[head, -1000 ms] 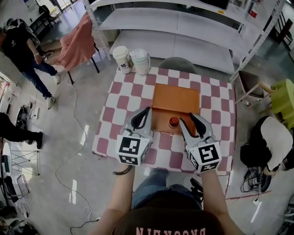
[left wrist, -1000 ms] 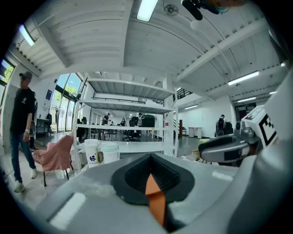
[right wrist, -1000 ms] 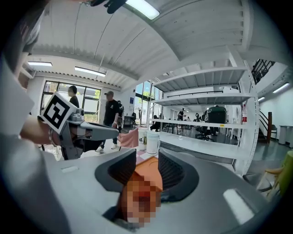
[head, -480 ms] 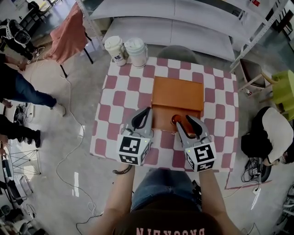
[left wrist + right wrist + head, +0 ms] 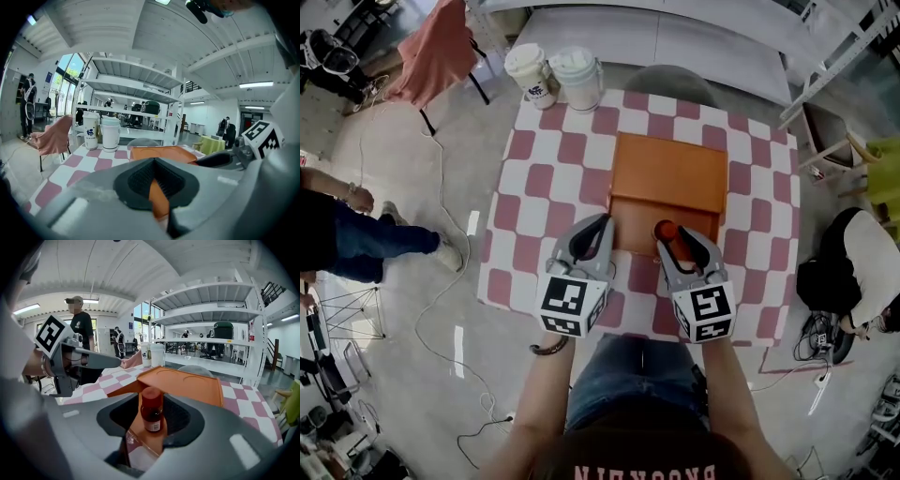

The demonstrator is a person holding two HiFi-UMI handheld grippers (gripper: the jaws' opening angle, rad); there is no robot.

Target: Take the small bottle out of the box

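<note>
An orange box (image 5: 630,234) lies open on the checkered table (image 5: 534,187), its lid (image 5: 670,173) folded back flat. The small bottle (image 5: 665,231), brown with a red cap, stands upright in the box near its front edge. My right gripper (image 5: 677,240) reaches over that edge. In the right gripper view the bottle (image 5: 152,409) stands on the box floor between the jaws of my right gripper (image 5: 152,417), which are opening. My left gripper (image 5: 602,225) hovers at the box's front left, fingertips together and empty; in the left gripper view only the orange box shows behind my left gripper (image 5: 153,171).
Two white lidded cups (image 5: 530,70) (image 5: 577,75) stand at the table's far left corner. A grey chair (image 5: 661,84) sits behind the table, with white shelving beyond. People stand on the floor at the left and sit at the right (image 5: 853,272). Cables trail across the floor.
My right gripper has moved left and forward, from beside the bottle to around it. The left gripper has kept its place at the box's front left.
</note>
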